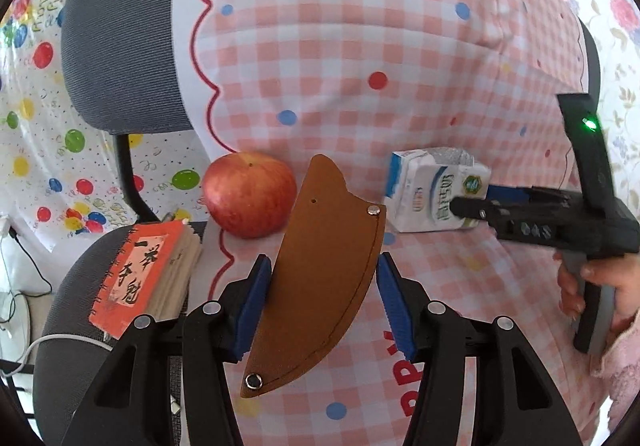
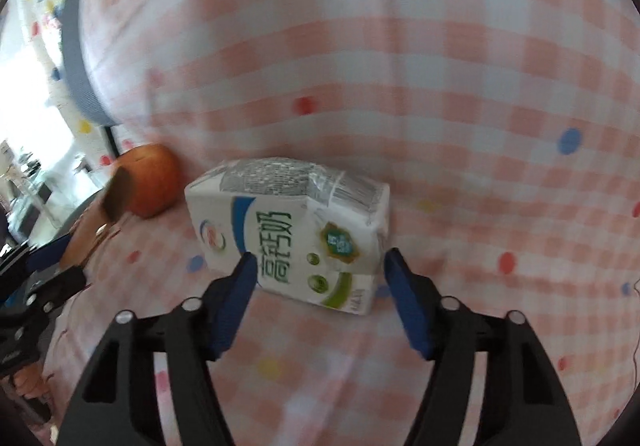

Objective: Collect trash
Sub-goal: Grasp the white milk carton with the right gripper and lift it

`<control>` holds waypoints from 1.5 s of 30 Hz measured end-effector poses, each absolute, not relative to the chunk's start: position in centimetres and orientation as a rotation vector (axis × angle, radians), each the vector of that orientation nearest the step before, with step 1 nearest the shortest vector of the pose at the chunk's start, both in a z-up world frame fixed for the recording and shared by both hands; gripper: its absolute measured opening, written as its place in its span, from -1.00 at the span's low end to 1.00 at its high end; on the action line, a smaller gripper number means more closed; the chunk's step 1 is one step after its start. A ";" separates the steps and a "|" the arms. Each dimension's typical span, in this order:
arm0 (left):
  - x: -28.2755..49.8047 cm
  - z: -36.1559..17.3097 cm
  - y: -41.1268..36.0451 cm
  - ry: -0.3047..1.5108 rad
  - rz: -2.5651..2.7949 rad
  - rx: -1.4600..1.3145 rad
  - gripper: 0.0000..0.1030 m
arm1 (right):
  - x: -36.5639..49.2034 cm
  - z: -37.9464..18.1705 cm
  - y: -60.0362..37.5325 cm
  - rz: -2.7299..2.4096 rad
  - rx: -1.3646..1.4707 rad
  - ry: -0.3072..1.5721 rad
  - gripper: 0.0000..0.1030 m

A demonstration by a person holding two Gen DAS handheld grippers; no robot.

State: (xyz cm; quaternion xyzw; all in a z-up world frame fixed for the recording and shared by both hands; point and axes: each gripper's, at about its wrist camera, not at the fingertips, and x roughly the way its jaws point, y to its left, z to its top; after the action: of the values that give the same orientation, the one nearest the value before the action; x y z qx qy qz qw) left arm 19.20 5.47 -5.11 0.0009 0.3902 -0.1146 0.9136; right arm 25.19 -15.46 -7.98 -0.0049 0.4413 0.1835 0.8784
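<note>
Left tool (image 1: 322,266): blue pads clamped on a brown leather knife sheath (image 1: 320,270), one pad on each long edge, sheath tilted, pointed end toward the camera, snap rivet at the far corner. Right tool (image 2: 318,260): pads straddle the near end of the milk carton (image 2: 296,234), half open; a gap shows on the right side, and left-side contact is unclear, so it's not gripping. From the left wrist view the right tool (image 1: 466,207) comes in from the right with its tip against the carton's printed face, a hand (image 1: 600,286) on its grip and a pink sleeve below. Carton is white with blue and green print, crumpled, lying on its side on the pink-and-white checked cloth (image 1: 360,45) covering the surface, right of the sheath and apart from it. Red apple (image 1: 249,194) sits on the cloth near its scalloped edge, just left of the sheath's far end. An orange spiral notebook (image 1: 144,278) lies on a grey chair seat (image 1: 68,326) left of the surface; the chair's grey backrest (image 1: 120,25) is above it. Balloon-print sheeting (image 1: 48,165) is behind. Right wrist view is motion-blurred.
</note>
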 end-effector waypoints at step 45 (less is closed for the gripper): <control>14.2 -3.4 8.0 0.774 -0.187 -0.045 0.06 | 15.3 -3.4 -10.4 0.389 -0.208 0.748 -0.24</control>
State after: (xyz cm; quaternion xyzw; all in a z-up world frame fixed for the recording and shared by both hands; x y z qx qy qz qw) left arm 14.22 7.98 -3.43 -0.0218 0.3769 -0.0911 0.9215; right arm 15.29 -10.40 -3.38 -0.1010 0.3623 0.1883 0.9072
